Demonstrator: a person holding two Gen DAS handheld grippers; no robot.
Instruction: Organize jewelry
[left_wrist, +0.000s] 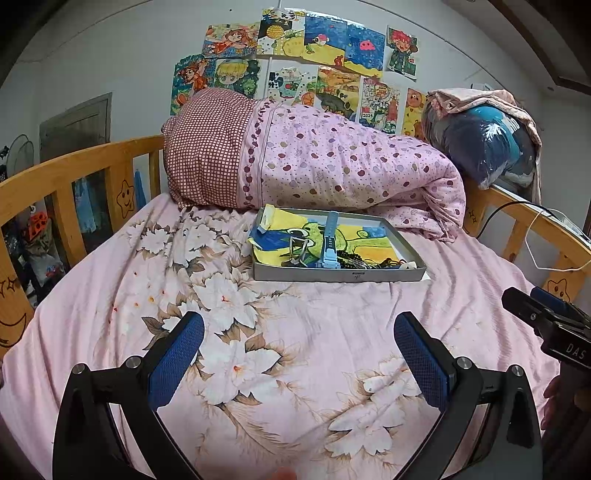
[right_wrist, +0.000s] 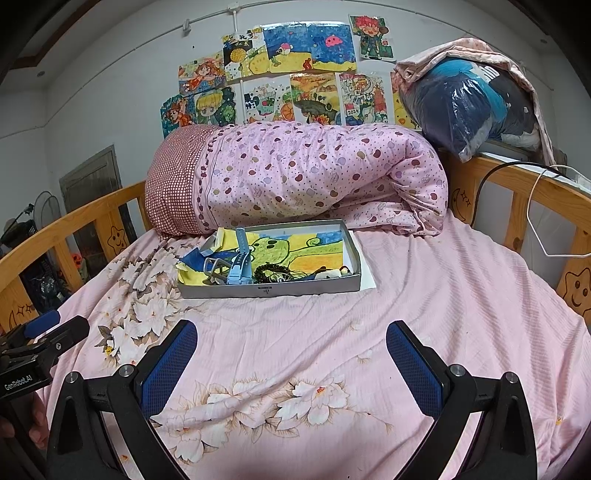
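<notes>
The jewelry (left_wrist: 354, 261) is lying heaped at the near edge of the grey tray (left_wrist: 332, 275) on the bed (left_wrist: 295, 350), beside a blue watch (left_wrist: 330, 240). Both the left gripper (left_wrist: 299, 354) and right gripper (right_wrist: 291, 354) are hovering well short of it, fingers spread and holding nothing. This is fitting either gathered pieces or a tangle awaiting sorting, so no next move is showing itself.

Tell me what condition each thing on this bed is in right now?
Left gripper: open, empty, above the sheet.
Right gripper: open, empty.
Box: lidless, flat on the bed.
Watch: unbuckled, inside the box.
Bead bracelet: heaped with other pieces in the box.
Quilt: rolled up.
</notes>
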